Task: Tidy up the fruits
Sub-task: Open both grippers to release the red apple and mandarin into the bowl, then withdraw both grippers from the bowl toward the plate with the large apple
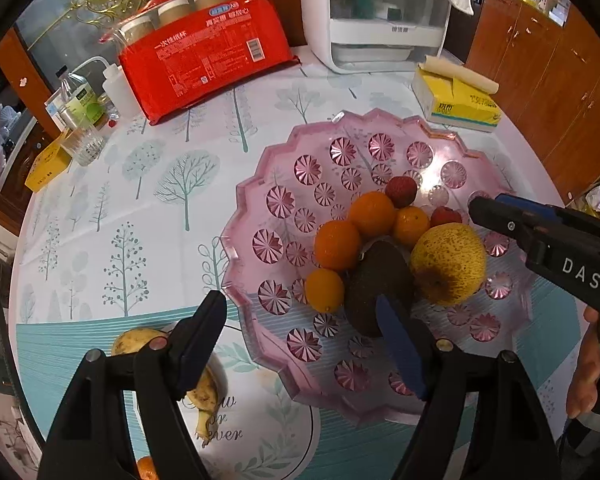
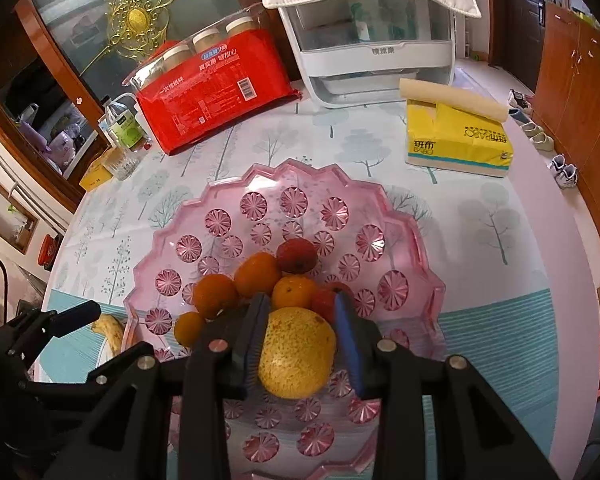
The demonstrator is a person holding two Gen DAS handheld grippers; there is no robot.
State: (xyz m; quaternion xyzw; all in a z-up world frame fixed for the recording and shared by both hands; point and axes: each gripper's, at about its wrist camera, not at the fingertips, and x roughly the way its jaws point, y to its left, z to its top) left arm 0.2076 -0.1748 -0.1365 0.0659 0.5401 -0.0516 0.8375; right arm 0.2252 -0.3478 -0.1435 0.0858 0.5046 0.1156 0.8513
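The pink tray (image 2: 416, 240) is of clear moulded plastic, with a scalloped rim and many cut rosettes in its floor. It stands on a round surface (image 2: 480, 216) under a smooth cloth printed with pale trees.

In the tray lie four small oranges (image 1: 371, 213) with shiny skin, two red fruits (image 1: 401, 191) with rough skin, and one dark avocado (image 1: 380, 280), dull and egg-shaped. They lie close together near the middle.

The right gripper (image 2: 300, 344) has its jaws clenched on a yellow pear (image 2: 296, 352), round and speckled with brown dots; the blue pads press it on both sides. In the left wrist view the pear is just beside the avocado.

The left gripper (image 1: 304, 322) has its jaws released and wide. One finger stands outside the tray rim, the other in front of the avocado, and nothing is grasped.

One banana (image 1: 204, 384), yellow with brown spots, lies on the surface outside the tray, partly hidden behind the left gripper.
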